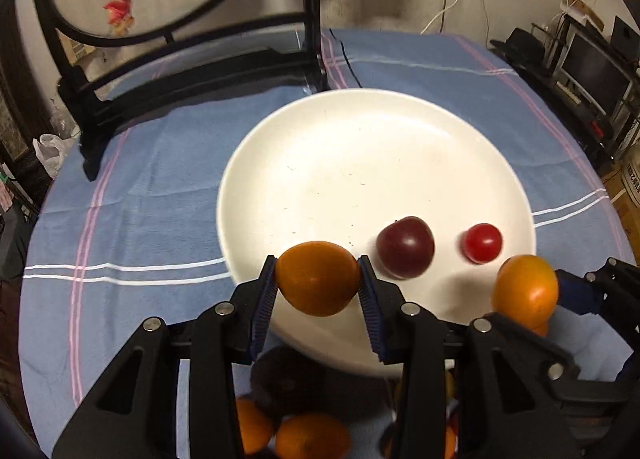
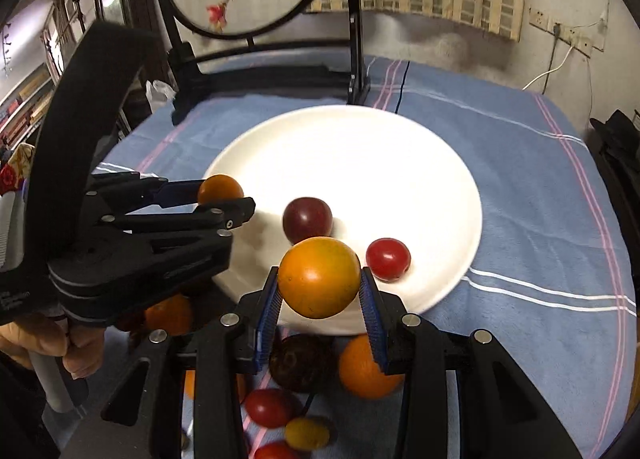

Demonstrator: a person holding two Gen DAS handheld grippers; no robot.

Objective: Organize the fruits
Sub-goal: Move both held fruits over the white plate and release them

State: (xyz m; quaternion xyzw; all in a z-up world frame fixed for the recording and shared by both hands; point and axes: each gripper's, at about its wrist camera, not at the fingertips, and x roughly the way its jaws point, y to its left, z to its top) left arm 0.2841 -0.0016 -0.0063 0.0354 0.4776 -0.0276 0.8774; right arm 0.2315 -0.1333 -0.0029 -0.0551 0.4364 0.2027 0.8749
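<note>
At the lower centre of each wrist view a gripper pinches an orange fruit between its blue pads — the left gripper (image 1: 318, 279) holds one orange (image 1: 318, 278) over the near rim of the white plate (image 1: 360, 147), the right gripper (image 2: 319, 279) another orange (image 2: 319, 277). On the plate lie a dark plum (image 1: 405, 247) and a red tomato (image 1: 482, 243), apart from each other. More fruit (image 2: 366, 371) sits on the blue cloth (image 1: 140, 187) at the bottom of the frame.
</note>
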